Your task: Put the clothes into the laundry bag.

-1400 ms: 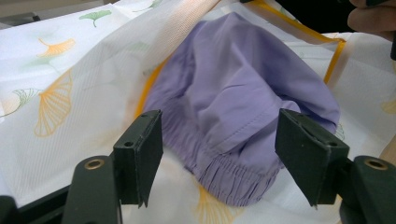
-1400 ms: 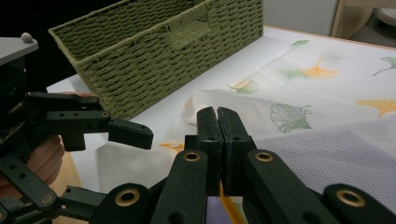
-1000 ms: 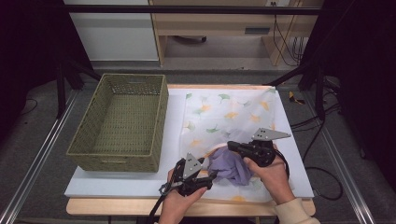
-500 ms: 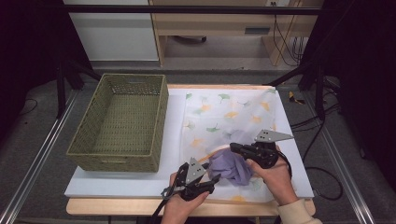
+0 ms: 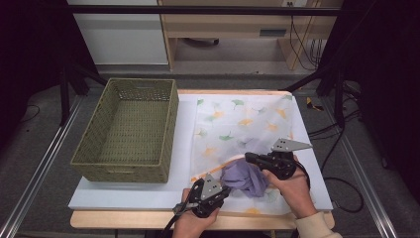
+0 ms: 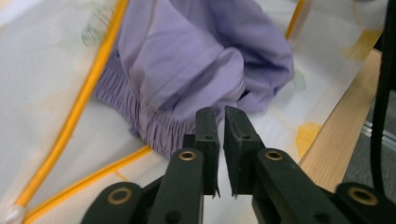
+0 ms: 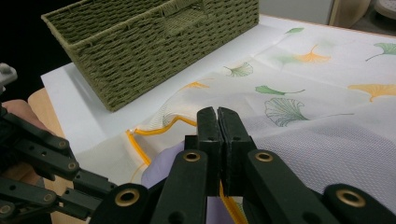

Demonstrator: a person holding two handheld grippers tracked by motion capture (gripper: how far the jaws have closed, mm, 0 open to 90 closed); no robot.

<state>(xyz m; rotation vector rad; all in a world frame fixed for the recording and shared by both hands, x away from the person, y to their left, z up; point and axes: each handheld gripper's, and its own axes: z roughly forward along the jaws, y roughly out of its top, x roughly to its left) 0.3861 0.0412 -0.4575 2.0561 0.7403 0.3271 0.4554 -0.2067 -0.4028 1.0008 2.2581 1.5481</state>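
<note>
Centrally at the near edge of the table, a crumpled purple garment (image 5: 245,179) is seen lying at the mouth of a white mesh bag (image 5: 242,124) printed with ginkgo leaves and trimmed with an orange zipper (image 6: 88,88). The garment is bunched into a loose heap, and its gathered elastic hem (image 6: 140,122) is turned toward the left gripper (image 5: 224,191).

In the left gripper view, the purple cloth is found directly ahead of the jaw tips, with the ruffled hem just beside and below them. The left jaws have just been closing and are now drawn nearly together, a thin slit being left between them. Whether a fold of the hem is caught at the tips cannot be told; no cloth is seen in the slit.

The right gripper (image 5: 249,157) is held at the far right side of the garment, just above it. In the right gripper view its jaws are pressed together on the orange-edged rim of the mesh bag, which is lifted off the table; the purple cloth is seen below and just behind the tips.

The bag is spread flat across a white board (image 5: 129,196) toward the far side. A woven green basket (image 5: 131,131) is set on the board's left half, well apart from the garment. A wooden tabletop (image 5: 124,219) is seen under the board along the near edge.
</note>
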